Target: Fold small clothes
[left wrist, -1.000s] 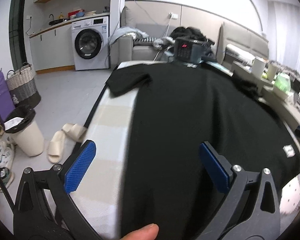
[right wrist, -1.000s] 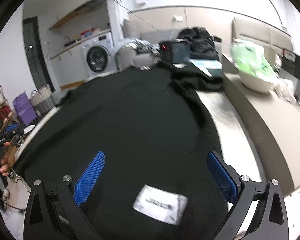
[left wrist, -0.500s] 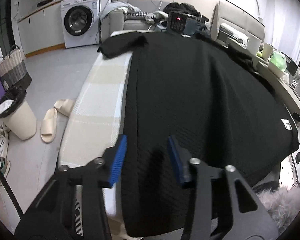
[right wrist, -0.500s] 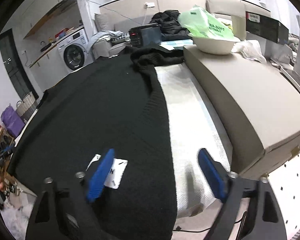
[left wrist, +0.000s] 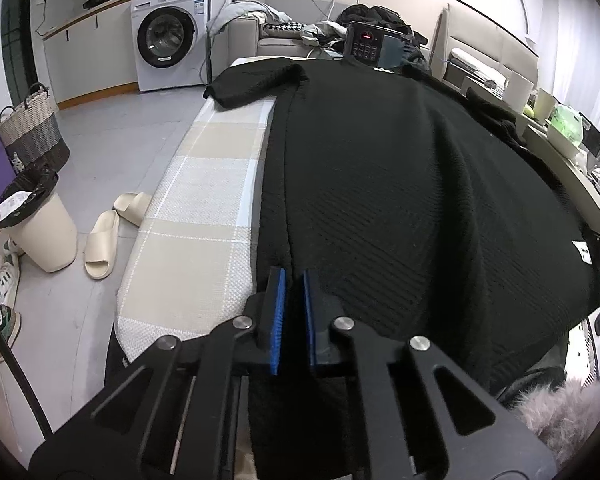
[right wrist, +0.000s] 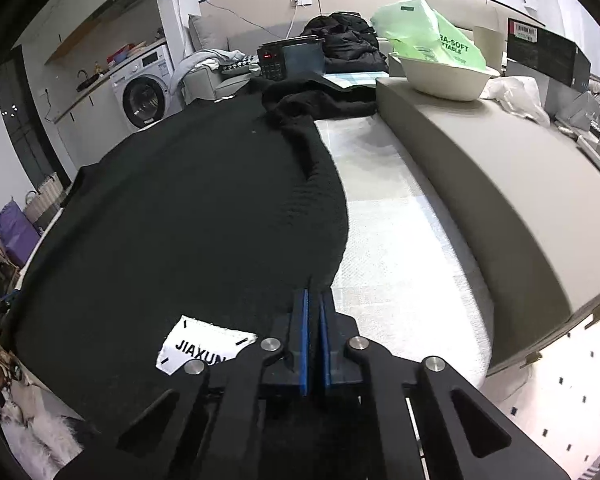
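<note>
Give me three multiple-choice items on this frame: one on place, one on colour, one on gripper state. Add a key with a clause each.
1. Where is the white label on the black garment?
A. At the hem, just left of the right gripper
B. On the far sleeve
C. On the floor by the slippers

2. What colour are the gripper pads?
A. Red
B. Blue
C. Green

3. What state is the left gripper in?
A. Wide open above the cloth
B. Shut on the garment's near hem
C. Shut on a slipper

Key: 1 A, the white label lies on the black garment beside the right gripper. 2 B, the pads on both grippers are blue. 3 B, the left gripper has its pads pinched together with black fabric between them, at the edge next to the checked board cover.
</note>
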{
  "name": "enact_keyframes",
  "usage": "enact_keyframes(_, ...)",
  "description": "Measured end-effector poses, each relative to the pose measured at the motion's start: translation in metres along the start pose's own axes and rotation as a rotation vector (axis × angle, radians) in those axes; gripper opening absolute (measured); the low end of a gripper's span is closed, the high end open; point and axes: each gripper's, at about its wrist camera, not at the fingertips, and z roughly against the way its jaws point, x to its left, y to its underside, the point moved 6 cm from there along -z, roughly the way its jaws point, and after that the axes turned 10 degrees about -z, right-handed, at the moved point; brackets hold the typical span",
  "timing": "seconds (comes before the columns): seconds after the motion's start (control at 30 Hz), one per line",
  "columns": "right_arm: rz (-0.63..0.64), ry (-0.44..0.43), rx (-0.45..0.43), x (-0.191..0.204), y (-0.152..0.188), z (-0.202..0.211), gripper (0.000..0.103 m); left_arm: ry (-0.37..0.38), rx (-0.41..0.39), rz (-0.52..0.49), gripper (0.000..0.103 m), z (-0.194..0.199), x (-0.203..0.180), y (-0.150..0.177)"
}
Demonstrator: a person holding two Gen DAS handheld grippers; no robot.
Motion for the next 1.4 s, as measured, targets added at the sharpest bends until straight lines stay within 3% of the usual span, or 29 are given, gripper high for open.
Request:
enact_keyframes(0.2, -0.014, 0.131, 0.001, -0.029, -0.007, 0.008, 0.002, 0.023, -0.005, -0.026, 0.007, 0.001, -0.008, 0.001)
enact_keyframes(0.3, 0.006, 0.148, 0.000, -0.027, -0.006, 0.009, 0.003, 0.024, 0.000, -0.037, 0.007, 0.003, -0.009, -0.001)
enact_keyframes(0.47, -0.060, 0.092, -0.019, -0.020, -0.016, 0.020, 0.022, 0.036, -0.014, -0.002, 0.008, 0.004, -0.004, -0.005)
enact_keyframes(0.5, -0.075, 0.066, -0.033, -0.016, -0.022, 0.024, 0.030, 0.039, -0.018, 0.000, 0.012, 0.003, -0.005, -0.007)
enact_keyframes(0.63, -0.128, -0.036, -0.074, 0.010, -0.048, 0.031, 0.050, 0.040, -0.061, 0.018, 0.052, -0.001, -0.008, -0.036)
enact_keyframes(0.73, -0.162, -0.095, -0.117, 0.031, -0.072, 0.030, 0.069, 0.045, -0.107, 0.052, 0.068, -0.002, -0.010, -0.070)
enact_keyframes(0.77, -0.177, -0.112, -0.134, 0.038, -0.081, 0.029, 0.069, 0.049, -0.122, 0.054, 0.079, -0.002, -0.012, -0.082)
enact_keyframes(0.87, -0.205, -0.148, -0.161, 0.054, -0.106, 0.021, 0.079, 0.044, -0.179, 0.053, 0.092, -0.003, -0.017, -0.116)
enact_keyframes(0.93, -0.224, -0.152, -0.167, 0.059, -0.123, 0.012, 0.080, 0.041, -0.203, 0.053, 0.102, -0.008, -0.019, -0.136)
enact_keyframes(1.2, -0.460, -0.173, -0.115, 0.032, -0.179, -0.053, 0.079, 0.070, -0.194, 0.049, 0.102, -0.044, -0.035, -0.188)
enact_keyframes(1.4, -0.435, -0.150, -0.094, 0.033, -0.208, -0.094, 0.072, 0.095, -0.157, 0.008, 0.102, -0.086, -0.058, -0.224)
